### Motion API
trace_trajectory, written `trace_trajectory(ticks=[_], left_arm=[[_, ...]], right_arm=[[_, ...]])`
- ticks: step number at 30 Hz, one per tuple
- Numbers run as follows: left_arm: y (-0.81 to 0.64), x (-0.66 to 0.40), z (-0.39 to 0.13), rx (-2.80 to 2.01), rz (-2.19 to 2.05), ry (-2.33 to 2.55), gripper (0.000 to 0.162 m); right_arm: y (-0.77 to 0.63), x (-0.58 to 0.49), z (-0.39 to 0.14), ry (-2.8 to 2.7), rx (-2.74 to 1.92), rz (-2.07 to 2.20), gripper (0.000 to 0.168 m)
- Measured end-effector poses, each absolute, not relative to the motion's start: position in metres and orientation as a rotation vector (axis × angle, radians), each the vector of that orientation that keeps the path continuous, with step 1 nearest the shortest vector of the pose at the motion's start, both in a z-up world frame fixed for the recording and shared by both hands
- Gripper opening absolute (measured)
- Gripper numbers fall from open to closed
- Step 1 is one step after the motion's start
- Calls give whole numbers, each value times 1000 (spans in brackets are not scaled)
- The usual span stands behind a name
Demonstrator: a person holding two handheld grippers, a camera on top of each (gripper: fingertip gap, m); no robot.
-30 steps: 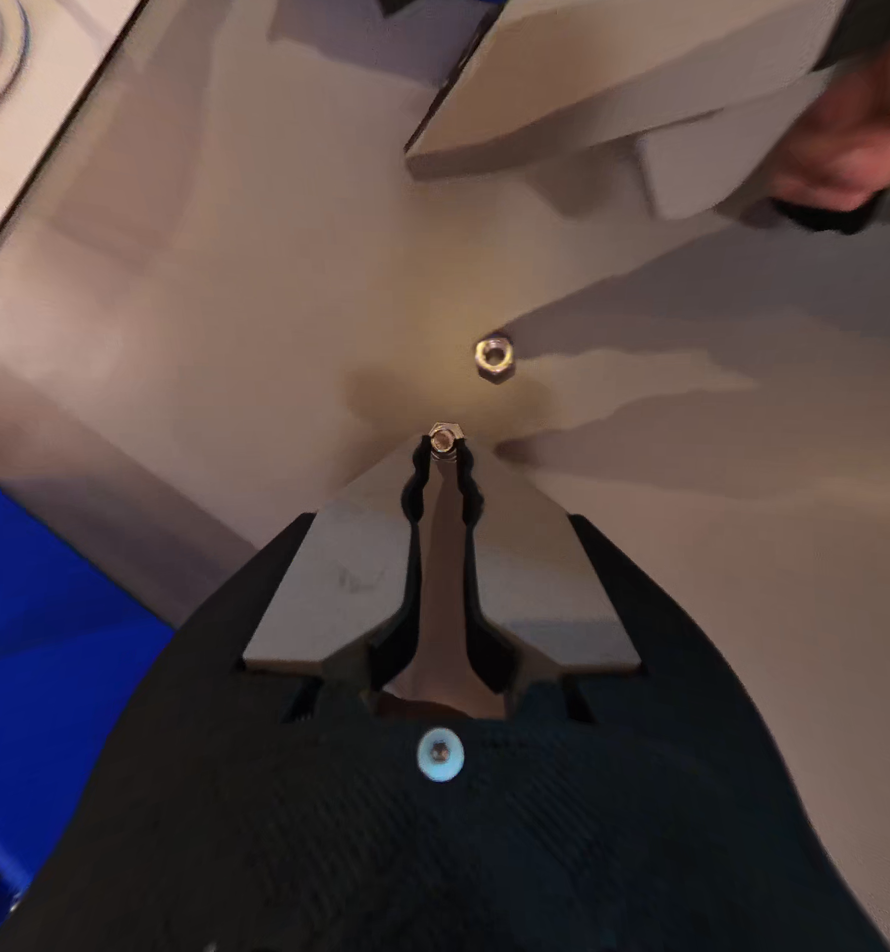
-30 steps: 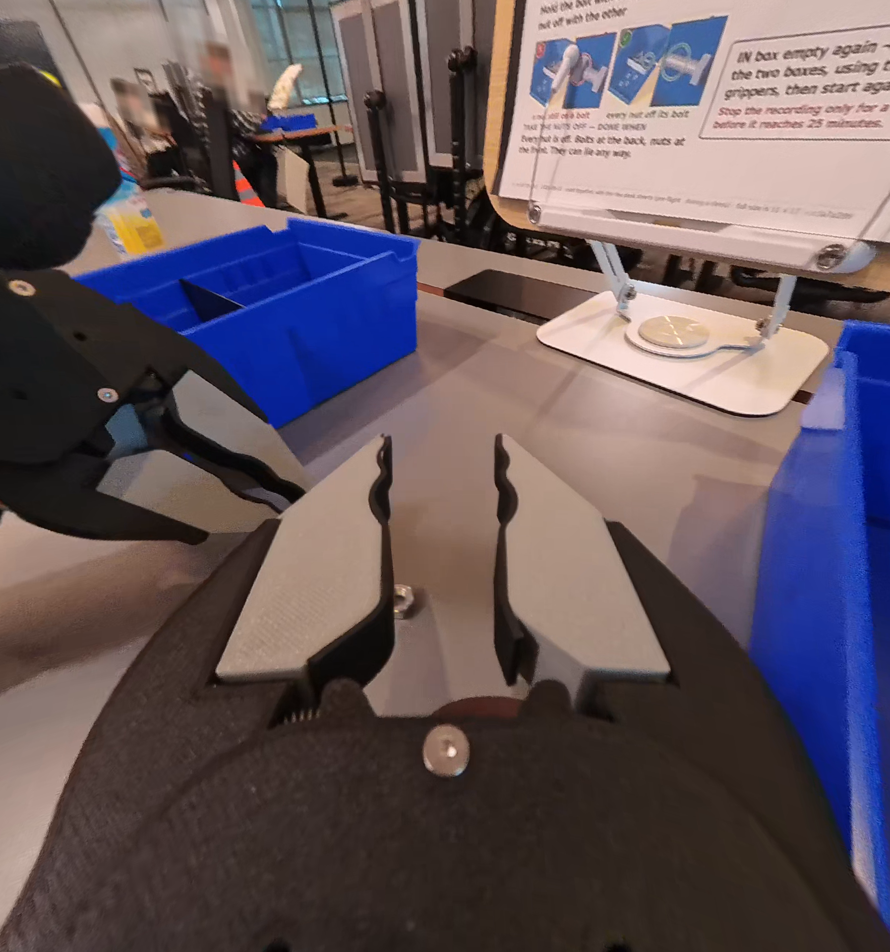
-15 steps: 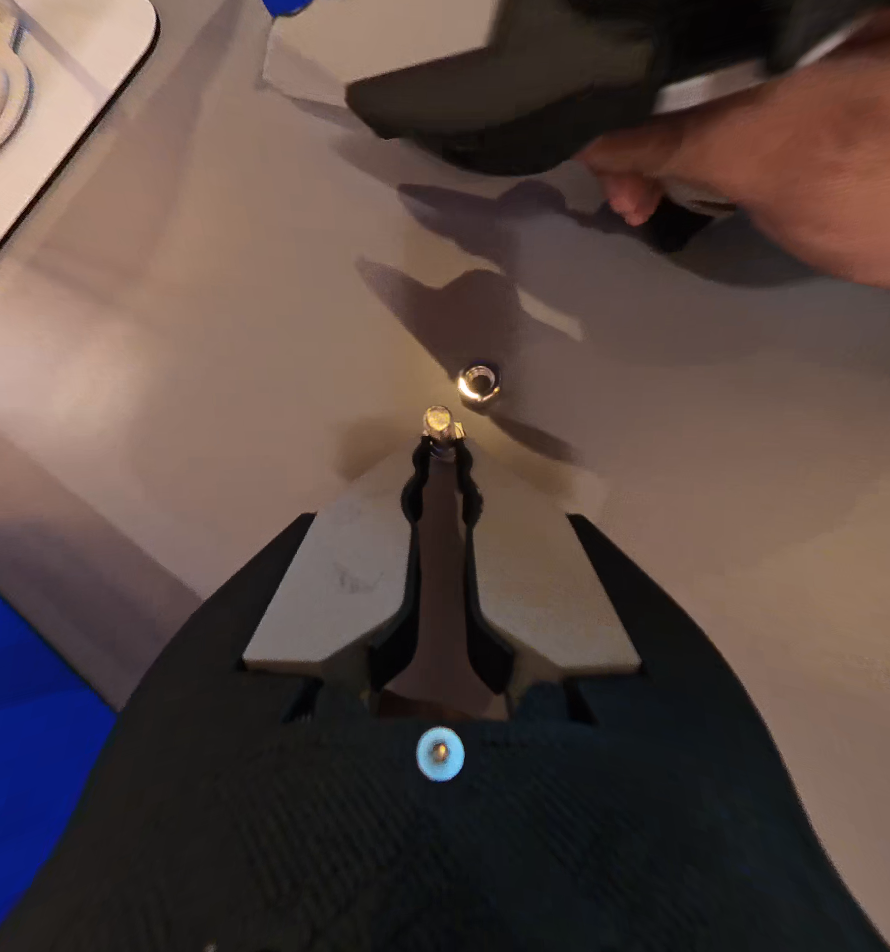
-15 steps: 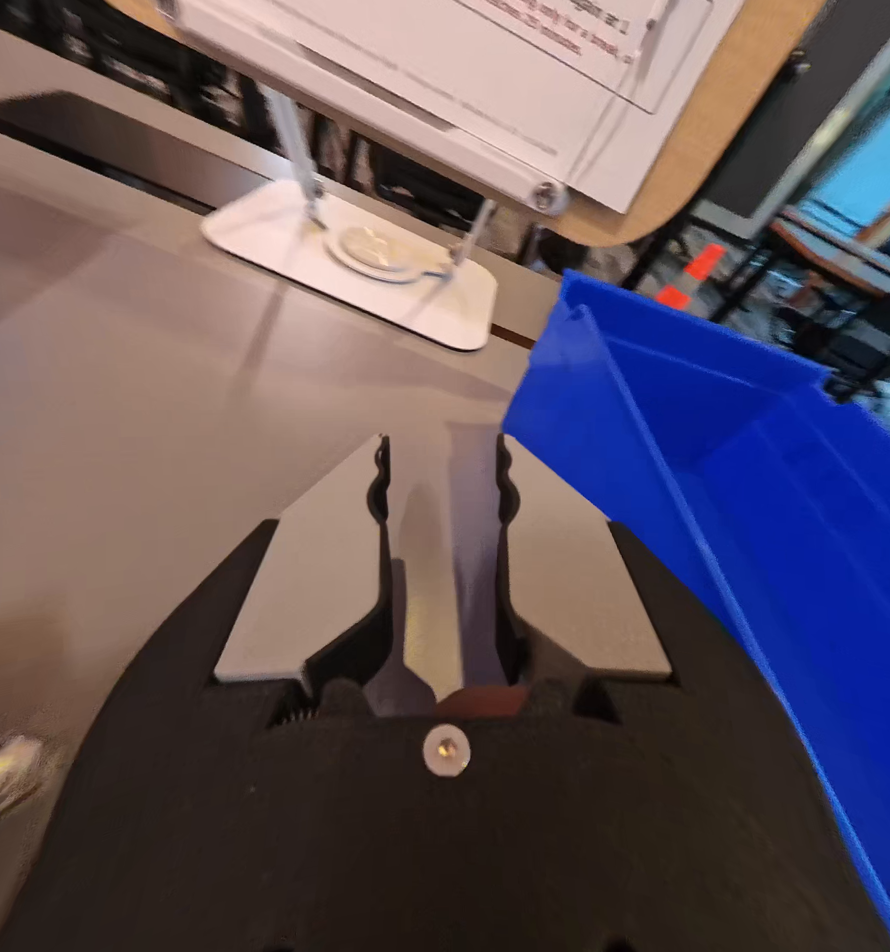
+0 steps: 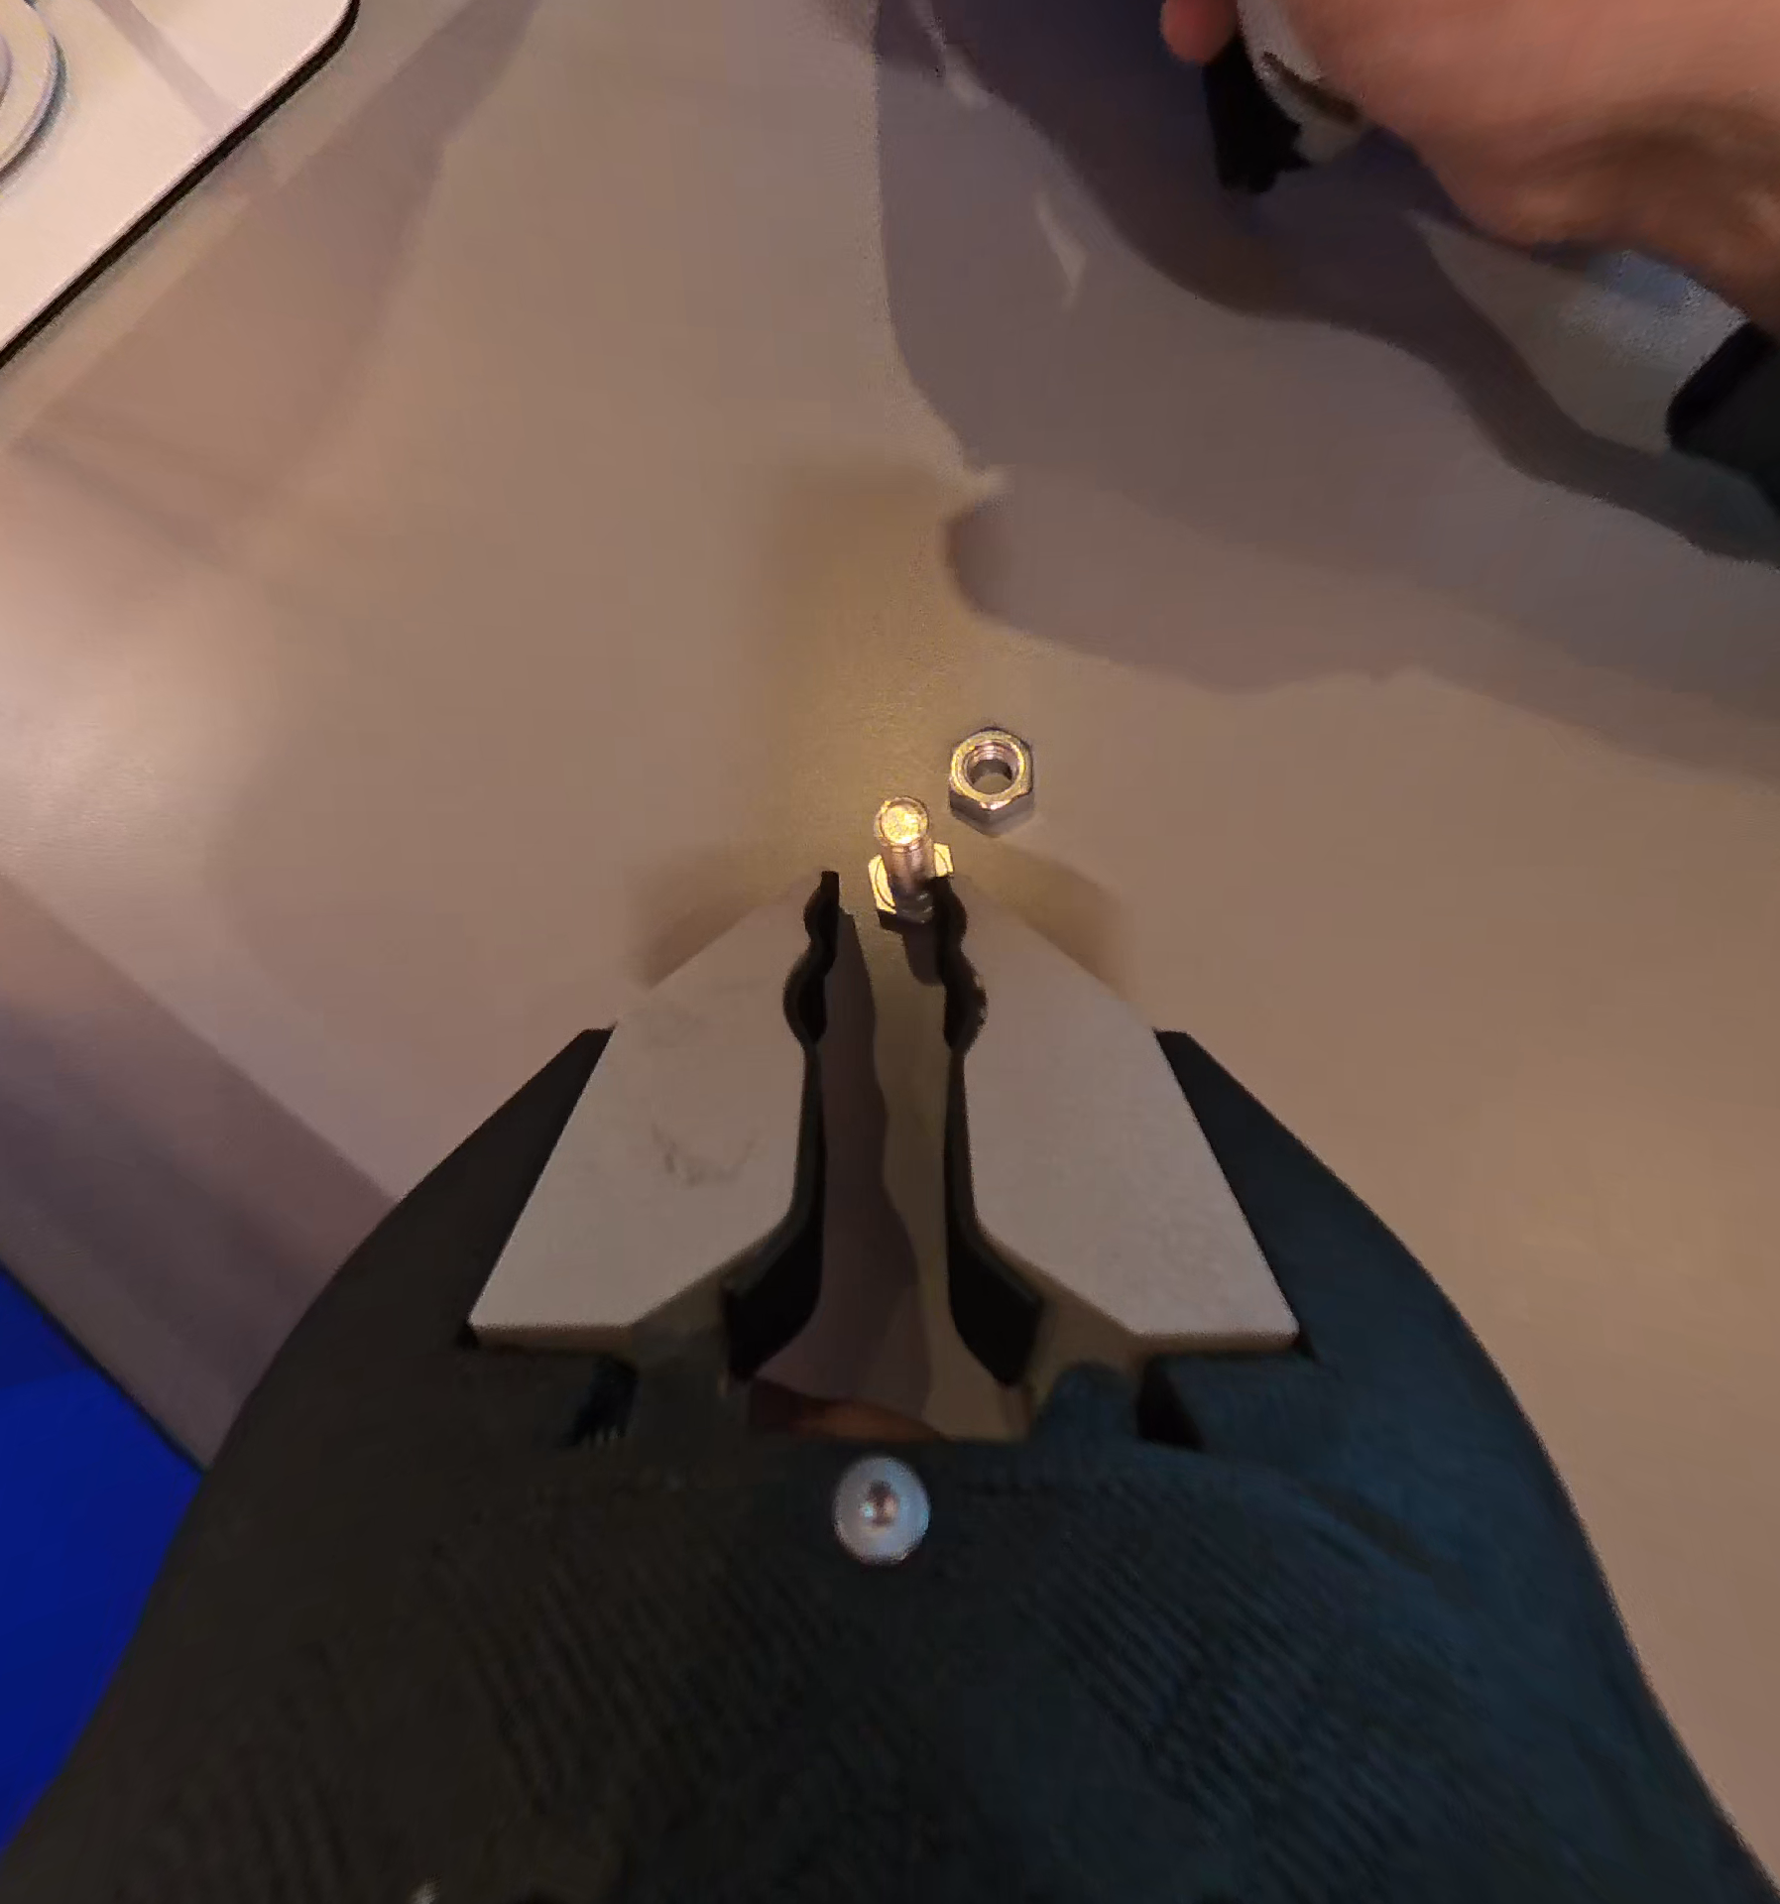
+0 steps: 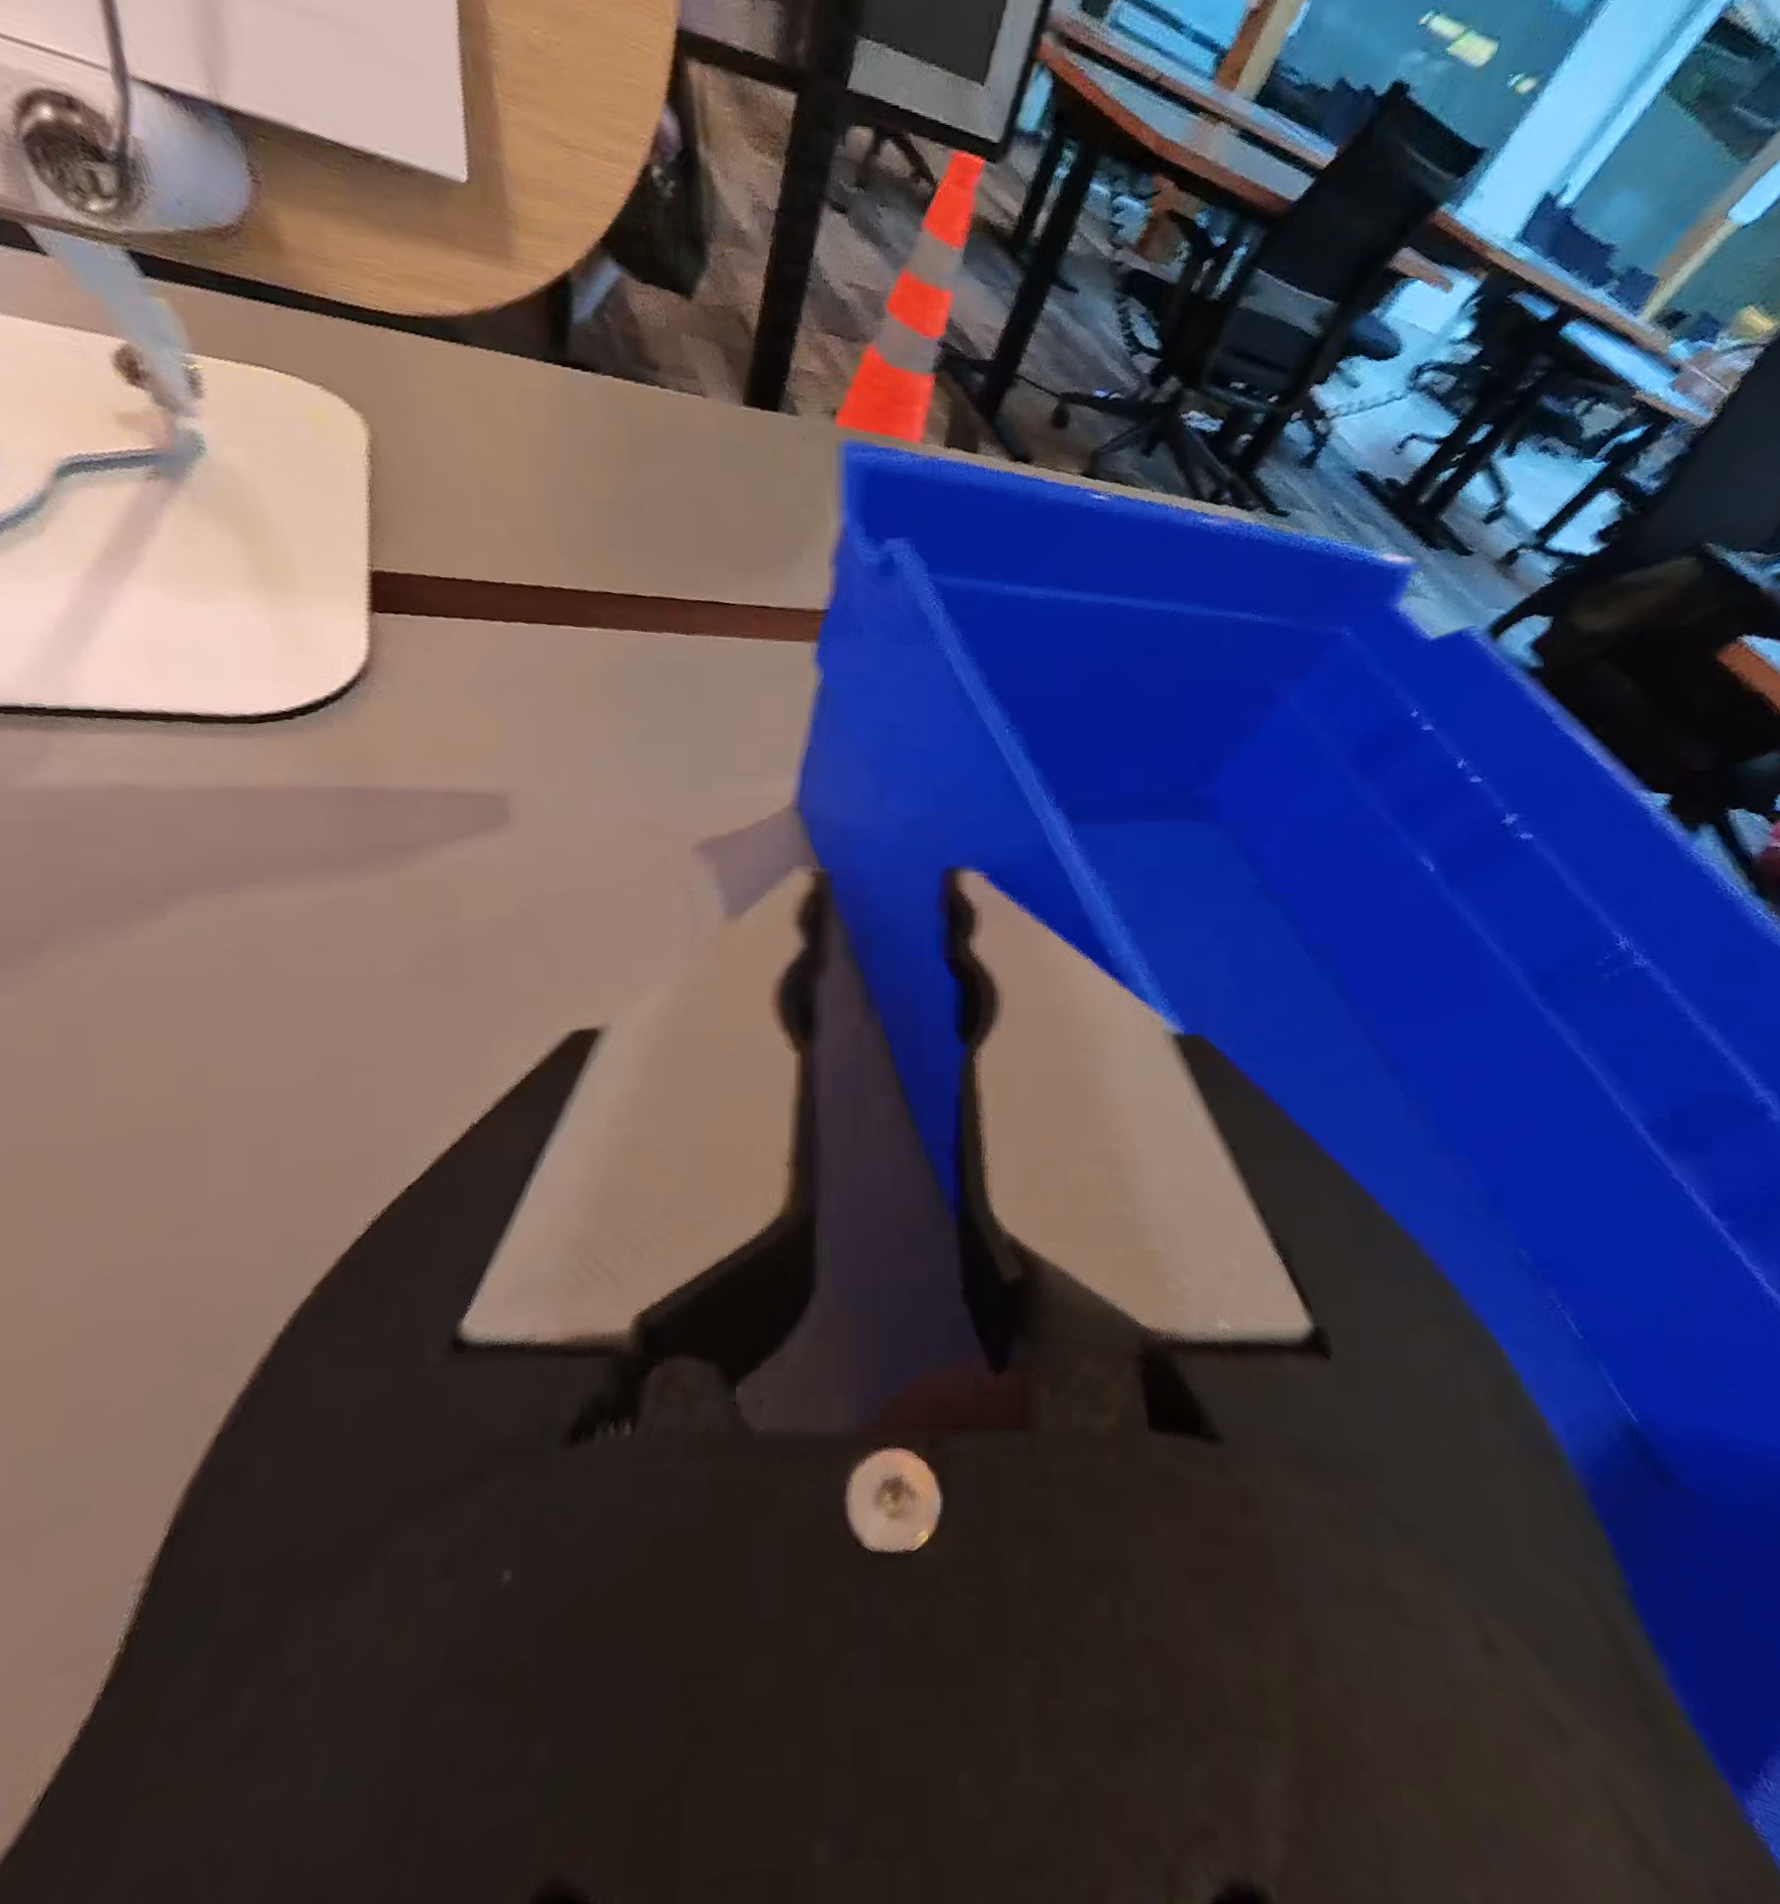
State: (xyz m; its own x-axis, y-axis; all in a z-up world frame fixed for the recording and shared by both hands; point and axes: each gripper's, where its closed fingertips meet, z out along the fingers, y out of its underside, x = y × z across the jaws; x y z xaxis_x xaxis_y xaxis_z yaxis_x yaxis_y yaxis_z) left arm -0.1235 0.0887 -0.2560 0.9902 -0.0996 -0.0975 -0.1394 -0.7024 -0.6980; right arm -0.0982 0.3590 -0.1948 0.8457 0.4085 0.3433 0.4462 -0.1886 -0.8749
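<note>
In the left wrist view a short silver bolt (image 5: 901, 853) stands head-down on the grey table (image 5: 453, 618), at the tips of my left gripper (image 5: 887, 896). The jaws are a little apart. The bolt's head leans on the right fingertip (image 5: 952, 927) and is clear of the left one. A loose silver hex nut (image 5: 988, 775) lies flat just beyond and right of the bolt. My right gripper (image 6: 887, 907) is open and empty, with a narrow gap, above the table at the near left corner of a blue bin (image 6: 1277, 721).
A person's hand (image 5: 1483, 134) on the other gripper's handle is at the top right. A white stand base (image 5: 144, 103) sits far left and also shows in the right wrist view (image 6: 195, 567). Another blue bin (image 5: 20, 1442) is at lower left. Beyond the table stand an orange cone (image 6: 916, 299), chairs and desks. Left tips to right tips: about 30 centimetres.
My left jaws have parted slightly and no longer pinch the bolt. My right gripper has swung right towards the blue bin, its jaws narrower. The hand has drawn away to the upper right.
</note>
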Motion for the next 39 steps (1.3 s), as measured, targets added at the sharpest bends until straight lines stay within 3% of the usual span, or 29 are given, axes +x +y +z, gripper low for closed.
trace_trajectory(ticks=[1, 2, 8, 10, 15, 17, 20, 28, 29, 31, 39], left_arm=[[89, -124, -256, -2355, 71, 167, 16], [89, -124, -256, -2356, 74, 168, 16], [86, -125, -256, -2359, 55, 153, 23], [85, -125, -256, -2356, 25, 141, 24], [80, -125, -257, -2352, -24, 133, 28], [77, -122, -260, -2375, -48, 150, 37], [78, -121, -263, -2377, -29, 171, 38], [76, -120, -263, -2379, -34, 186, 38], [76, -120, -263, -2378, -31, 190, 38], [77, -120, -262, -2375, -14, 207, 38], [81, -125, -260, -2346, 81, 240, 38]], right_arm=[[355, -100, -198, -678, -1817, -7, 46], [346, -106, -200, -743, -1810, 43, 50], [223, -150, -192, -1320, -1499, 667, 58], [178, -150, -186, -1473, -1392, 917, 56], [129, -131, -192, -1771, -1239, 1169, 30], [130, -126, -193, -1795, -1236, 1194, 29], [111, -117, -195, -1884, -1226, 1342, 29], [75, -122, -222, -2032, -1207, 1272, 35], [73, -124, -227, -2043, -1209, 1243, 31], [70, -124, -234, -2083, -1208, 1201, 7], [82, -126, -210, -1931, -1299, 1358, 6]])
